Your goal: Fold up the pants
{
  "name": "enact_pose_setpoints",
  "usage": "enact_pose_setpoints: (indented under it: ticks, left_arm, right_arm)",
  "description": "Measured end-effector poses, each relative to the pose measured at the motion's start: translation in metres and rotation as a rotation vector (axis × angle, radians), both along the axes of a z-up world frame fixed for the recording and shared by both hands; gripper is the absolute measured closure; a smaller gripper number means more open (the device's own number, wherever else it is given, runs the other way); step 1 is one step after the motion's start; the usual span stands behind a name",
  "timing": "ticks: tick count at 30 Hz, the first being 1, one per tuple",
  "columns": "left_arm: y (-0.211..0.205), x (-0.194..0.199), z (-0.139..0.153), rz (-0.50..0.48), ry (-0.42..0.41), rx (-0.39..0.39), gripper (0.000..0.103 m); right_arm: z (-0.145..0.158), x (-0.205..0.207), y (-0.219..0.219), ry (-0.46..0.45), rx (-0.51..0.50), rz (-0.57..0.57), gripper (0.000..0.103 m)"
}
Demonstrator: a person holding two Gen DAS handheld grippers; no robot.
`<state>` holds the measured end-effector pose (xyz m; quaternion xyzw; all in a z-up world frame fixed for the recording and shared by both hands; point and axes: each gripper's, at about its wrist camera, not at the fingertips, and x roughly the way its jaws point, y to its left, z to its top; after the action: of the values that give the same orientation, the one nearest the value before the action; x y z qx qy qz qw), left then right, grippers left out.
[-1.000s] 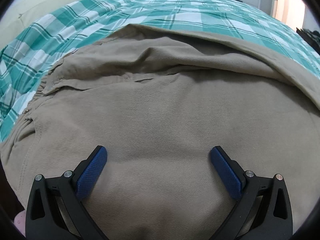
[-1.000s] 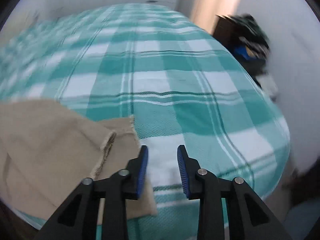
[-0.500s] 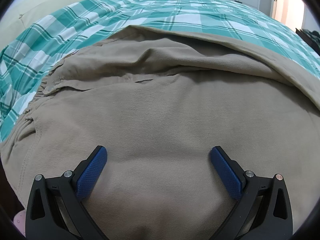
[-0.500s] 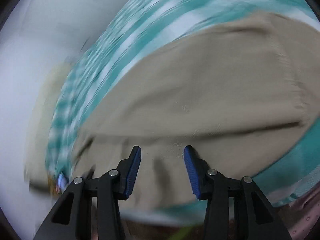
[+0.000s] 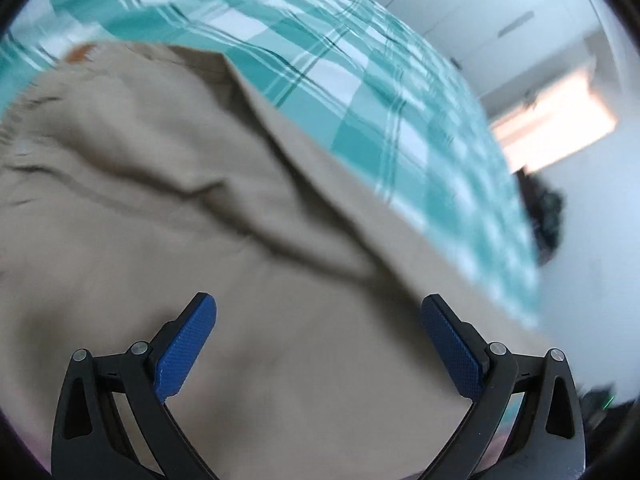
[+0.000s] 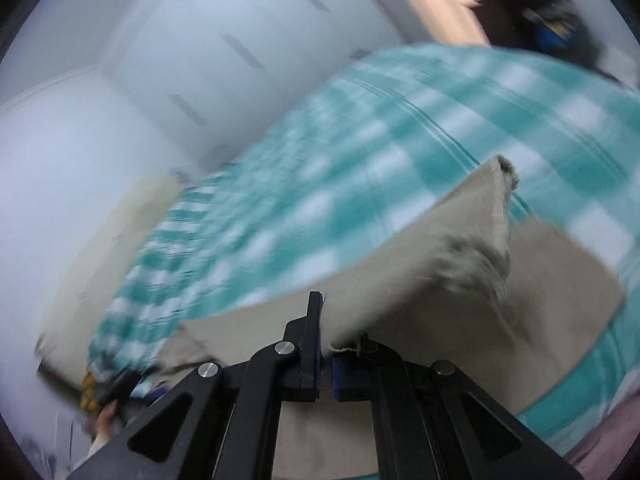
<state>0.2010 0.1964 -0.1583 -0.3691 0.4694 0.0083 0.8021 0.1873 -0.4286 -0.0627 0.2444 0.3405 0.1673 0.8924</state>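
Pants [image 5: 192,208]: khaki, I see them spread on the teal checked bedspread [image 5: 360,80].
Left gripper [image 5: 320,344]: jaws wide apart, holding nothing, over the cloth.
Right gripper [image 6: 325,344]: I read jaws clamped on a raised pant-leg edge.

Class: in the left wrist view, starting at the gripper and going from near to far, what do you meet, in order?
Left gripper, jaws open → tan pants → green plaid bedspread → white wall cabinets.
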Motion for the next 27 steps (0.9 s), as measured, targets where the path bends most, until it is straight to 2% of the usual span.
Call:
enact_pose_setpoints:
  ticks: [2,4,7,9,10,11,13,15,16,18,20,21,22,24,25,26,27]
  left_arm:
    - [0.012,0.021,-0.005,0.009,0.013,-0.08,0.001]
    - [0.017,0.037,-0.006,0.007,0.016,-0.127,0.001]
    - [0.014,0.055,0.0,-0.035,0.007,-0.164,0.001]
    - [0.014,0.063,0.003,-0.054,0.016,-0.158,0.002]
    - [0.015,0.066,0.003,-0.059,0.023,-0.156,0.006]
    - [0.015,0.068,0.004,-0.059,0.031,-0.158,0.017]
    - [0.017,0.071,0.0,-0.061,0.067,-0.204,0.099]
    - [0.02,0.067,0.003,-0.009,0.052,-0.213,0.101]
    - [0.018,0.063,0.012,0.006,0.018,-0.207,0.101]
    - [0.01,0.049,0.043,0.03,-0.083,-0.183,0.101]
    - [0.001,0.021,0.086,0.045,-0.208,-0.129,0.099]
    - [-0.003,-0.002,0.11,0.047,-0.284,-0.08,0.098]
    - [-0.006,-0.021,0.122,0.043,-0.331,-0.049,0.096]
    - [-0.011,-0.056,0.122,0.029,-0.371,-0.031,0.094]
    - [-0.015,-0.067,0.113,0.029,-0.357,-0.024,0.092]
    - [-0.02,-0.076,0.094,0.03,-0.315,-0.008,0.089]
    - [-0.028,-0.085,0.063,0.016,-0.239,0.009,0.088]
  right_arm:
    - [0.023,-0.014,0.006,-0.057,0.014,0.068,0.1]
    - [0.045,-0.035,0.01,-0.116,0.017,0.14,0.1]
    - [0.067,-0.072,0.001,-0.198,-0.005,0.232,0.1]
    - [0.078,-0.087,0.003,-0.233,-0.004,0.3,0.1]
    - [0.08,-0.094,0.0,-0.24,-0.003,0.329,0.1]
    - [0.08,-0.098,-0.001,-0.241,-0.004,0.361,0.1]
    - [0.077,-0.1,-0.005,-0.227,-0.024,0.396,0.1]
    - [0.062,-0.079,-0.015,-0.15,-0.058,0.342,0.1]
    - [0.053,-0.059,-0.023,-0.096,-0.091,0.284,0.1]
    - [0.044,-0.024,-0.037,-0.049,-0.121,0.185,0.1]
    - [0.063,0.001,-0.049,-0.119,-0.054,0.113,0.1]
    - [0.075,0.007,-0.053,-0.164,-0.01,0.108,0.1]
    - [0.087,0.008,-0.059,-0.211,0.046,0.115,0.1]
    - [0.098,0.008,-0.066,-0.249,0.1,0.147,0.1]
    - [0.094,0.008,-0.068,-0.226,0.097,0.162,0.1]
    - [0.078,0.012,-0.071,-0.16,0.082,0.175,0.1]
    - [0.053,0.014,-0.074,-0.071,0.058,0.166,0.1]
